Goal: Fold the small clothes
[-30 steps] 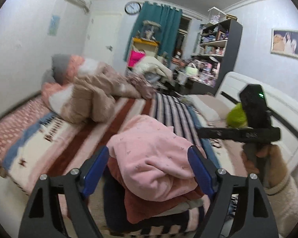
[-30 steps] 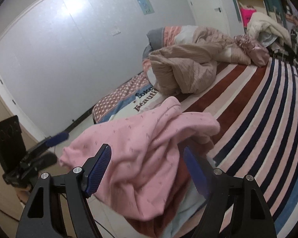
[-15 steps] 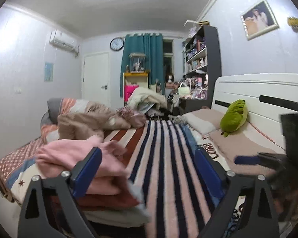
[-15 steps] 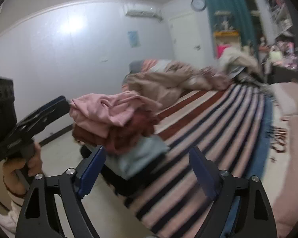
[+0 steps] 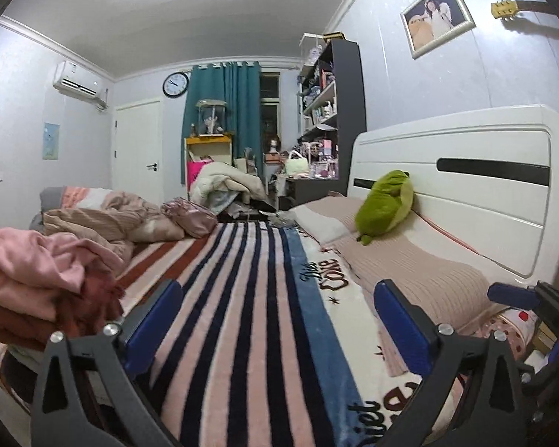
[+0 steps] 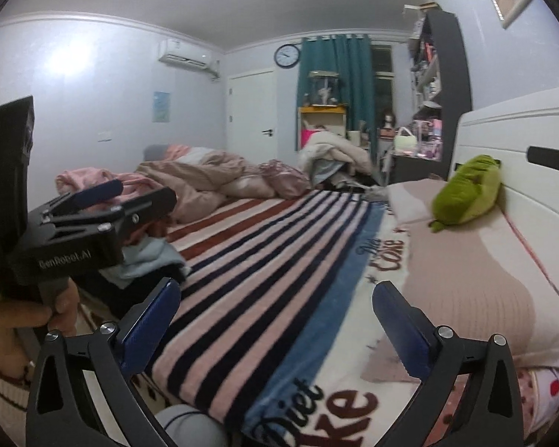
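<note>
Apparently soft, crumpled pink garment atop stack.

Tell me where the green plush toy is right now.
The green plush toy leans against the white headboard, on the right in both views, atop the beige pillows.

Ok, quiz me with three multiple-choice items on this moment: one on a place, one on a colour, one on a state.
1. Where does the green plush toy lie?
A. against the white headboard
B. on the clothes stack
C. on the floor

2. What colour is the top garment of the stacked folded clothes?
A. blue
B. pink
C. green

3. What is between the fingers of the left gripper and the right gripper?
A. a sock
B. a pink top
C. nothing

Answers: 1 A, the toy leans on the headboard; 2 B, pink cloth tops the pile; 3 C, both jaws are opening over bare striped blanket.
</note>
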A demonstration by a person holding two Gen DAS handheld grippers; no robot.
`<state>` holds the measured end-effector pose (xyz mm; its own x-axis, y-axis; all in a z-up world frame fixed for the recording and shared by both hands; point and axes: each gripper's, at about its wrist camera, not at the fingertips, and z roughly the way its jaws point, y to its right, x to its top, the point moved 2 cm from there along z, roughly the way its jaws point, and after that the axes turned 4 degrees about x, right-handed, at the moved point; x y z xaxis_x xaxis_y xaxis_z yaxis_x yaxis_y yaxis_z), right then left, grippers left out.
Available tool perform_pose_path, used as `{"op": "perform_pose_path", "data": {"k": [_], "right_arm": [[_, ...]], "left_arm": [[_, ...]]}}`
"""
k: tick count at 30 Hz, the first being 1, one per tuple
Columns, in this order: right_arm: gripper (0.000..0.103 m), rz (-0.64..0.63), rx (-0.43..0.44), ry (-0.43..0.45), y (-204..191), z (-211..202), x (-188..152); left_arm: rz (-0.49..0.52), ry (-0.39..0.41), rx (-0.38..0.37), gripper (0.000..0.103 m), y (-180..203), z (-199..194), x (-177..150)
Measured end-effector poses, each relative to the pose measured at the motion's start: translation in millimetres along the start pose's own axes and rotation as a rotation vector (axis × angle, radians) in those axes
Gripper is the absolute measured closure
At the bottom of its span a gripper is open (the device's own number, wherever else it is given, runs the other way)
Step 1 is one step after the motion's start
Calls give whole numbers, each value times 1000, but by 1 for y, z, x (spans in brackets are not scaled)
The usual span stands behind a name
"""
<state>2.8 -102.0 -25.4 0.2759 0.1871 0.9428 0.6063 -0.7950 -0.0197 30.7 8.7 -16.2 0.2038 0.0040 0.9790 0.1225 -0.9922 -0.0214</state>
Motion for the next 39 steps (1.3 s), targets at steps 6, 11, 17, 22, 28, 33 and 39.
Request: {"op": "perform_pose_path", "data": {"k": [6, 11, 17, 22, 28, 33, 39], "right_arm": [[0, 7, -10, 10, 9, -7, 0], [0, 9, -7, 11, 12, -9, -2], [0, 19, 0, 10, 2, -7, 3], [0, 23, 7, 14, 0, -6, 6], [0, 24, 9, 15, -2, -5, 7], [0, 24, 12, 17, -1, -5, 6], [0, 26, 12, 15, 0, -5, 6]], "left_arm": [[2, -18, -11, 1, 9, 3, -4], [3, -25, -6, 1, 8, 5, -6], [-1, -28, 0, 1, 3, 7, -6], [-6, -30, 7, 1, -1, 8, -5], [-7, -30, 11, 1, -3, 7, -5], [-6, -30, 14, 1, -4, 7, -5], [-8, -36, 14, 1, -6, 8, -5]]}}
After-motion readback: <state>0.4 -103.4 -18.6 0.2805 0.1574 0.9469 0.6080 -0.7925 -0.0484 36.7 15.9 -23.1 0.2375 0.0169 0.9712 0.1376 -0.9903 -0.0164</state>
